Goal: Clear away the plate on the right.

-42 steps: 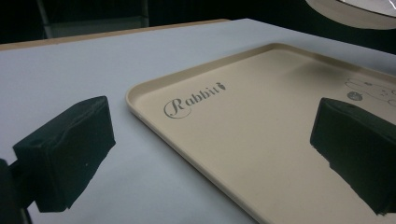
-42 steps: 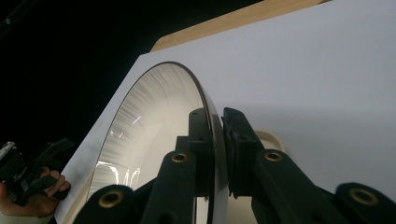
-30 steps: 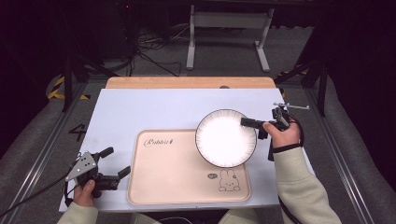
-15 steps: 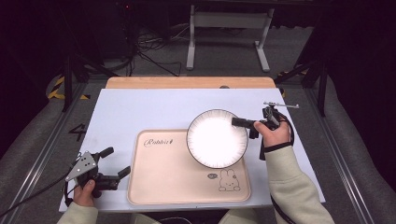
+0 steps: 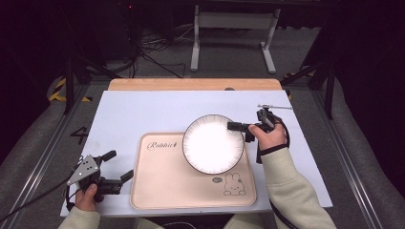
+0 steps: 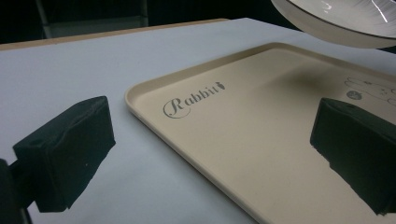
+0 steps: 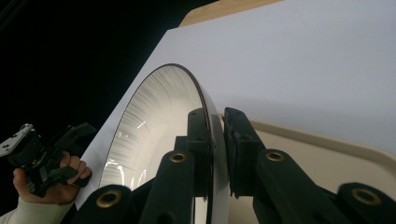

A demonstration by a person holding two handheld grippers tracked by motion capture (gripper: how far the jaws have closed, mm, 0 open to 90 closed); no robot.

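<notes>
While right gripper point(image 5: 239, 127) pinches plate point(image 5: 212, 143) rim above tray point(image 5: 162, 191); left gripper point(image 5: 119, 167) spread, beside tray edge

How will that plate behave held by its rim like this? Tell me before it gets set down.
The plate looks rigid: it holds its shape though the right gripper pinches just one edge. Its glossy glazed surface suggests it could slip or swing in so narrow a grip. It is probably ceramic, so likely to chip if dropped onto the tray.

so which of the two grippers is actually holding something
The right gripper: its jaws clamp the white plate's rim above the tray. The left gripper is open and empty.
</notes>
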